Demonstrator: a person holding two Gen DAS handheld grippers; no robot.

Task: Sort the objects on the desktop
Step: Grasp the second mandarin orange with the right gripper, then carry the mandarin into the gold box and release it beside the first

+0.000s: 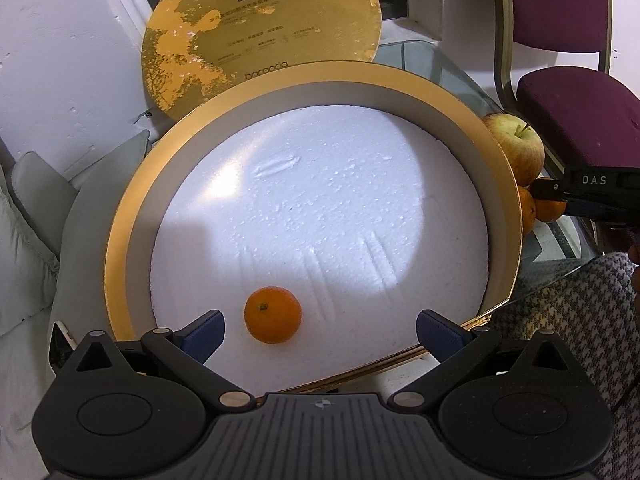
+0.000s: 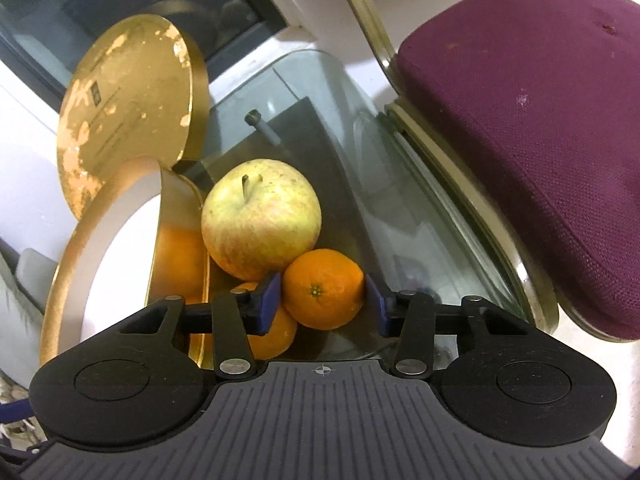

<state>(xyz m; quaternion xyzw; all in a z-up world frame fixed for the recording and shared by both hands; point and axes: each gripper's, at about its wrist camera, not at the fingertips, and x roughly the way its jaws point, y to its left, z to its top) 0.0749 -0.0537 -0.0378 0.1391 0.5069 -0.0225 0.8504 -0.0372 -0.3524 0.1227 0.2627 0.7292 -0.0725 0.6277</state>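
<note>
A round gold box (image 1: 132,216) lined with white foam fills the left wrist view. One tangerine (image 1: 272,315) lies on the foam near the front. My left gripper (image 1: 320,330) hovers open over that edge, the tangerine just ahead and nearer the left finger. Outside the box's right wall (image 2: 182,236) sit a yellow-red apple (image 2: 260,216) and two oranges on the glass table (image 2: 360,152). My right gripper (image 2: 323,300) is shut on the orange (image 2: 322,290), its blue pads (image 2: 271,294) pressing both sides. The other orange (image 2: 274,338) lies partly under the left finger.
The gold lid (image 1: 260,32) leans upright against the wall behind the box. A purple chair (image 2: 540,140) stands close to the table's right edge. A grey cushion (image 1: 36,216) lies left of the box. A houndstooth sleeve (image 1: 580,320) shows at the right.
</note>
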